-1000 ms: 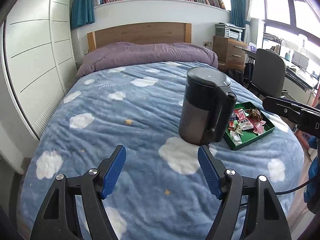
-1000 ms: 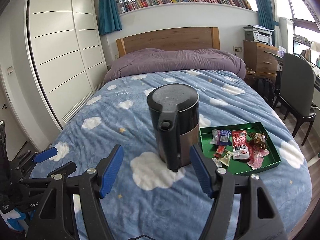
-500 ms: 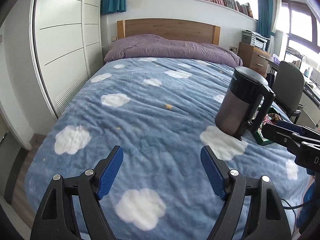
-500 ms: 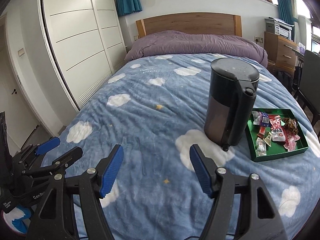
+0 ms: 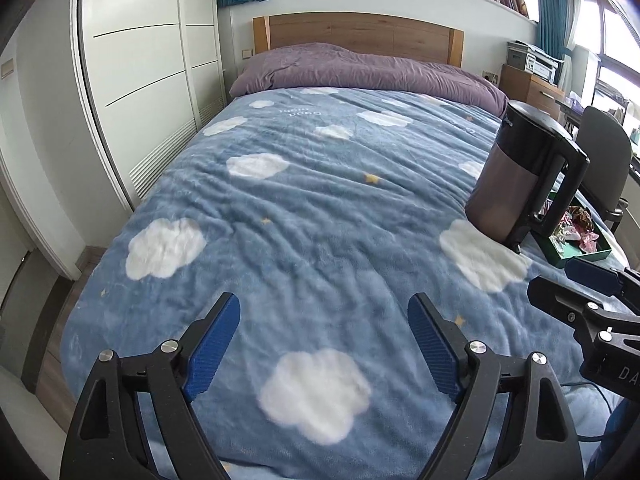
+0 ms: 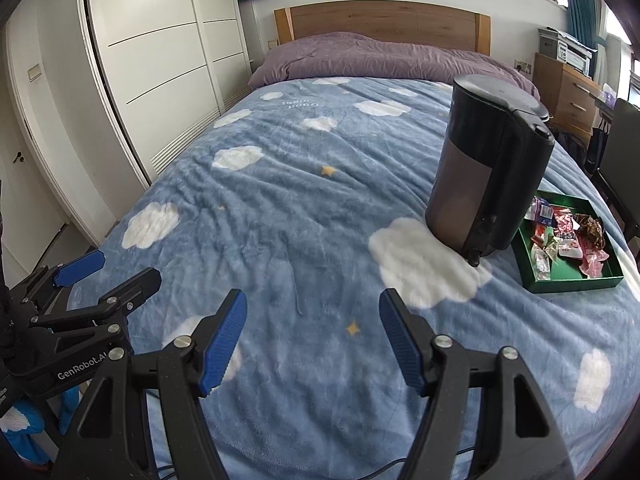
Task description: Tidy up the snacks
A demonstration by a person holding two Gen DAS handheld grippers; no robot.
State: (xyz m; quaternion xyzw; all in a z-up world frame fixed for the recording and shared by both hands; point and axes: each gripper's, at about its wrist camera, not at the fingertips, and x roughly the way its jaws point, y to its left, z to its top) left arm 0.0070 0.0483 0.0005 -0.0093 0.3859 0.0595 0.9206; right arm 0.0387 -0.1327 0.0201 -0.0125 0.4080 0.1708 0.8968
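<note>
Snacks lie loose in a green tray on the bed, ahead of the right gripper and off to its right, well apart from its tips. A dark kettle stands upright just beside the tray, between it and the left gripper, and hides most of the tray in the left wrist view. Both grippers hang low over the blanket at the foot of the bed — each with its jaws spread wide and nothing between them.

Every wrapper I can make out is inside the tray, none on the blanket around it. That fits a job with the packets already gathered, or one where sorting within the tray is yet to come; the pictures do not settle which. Any further reach by the right gripper would have to pass the kettle's handle side without knocking it — the soft bedding gives it a poor footing.
</note>
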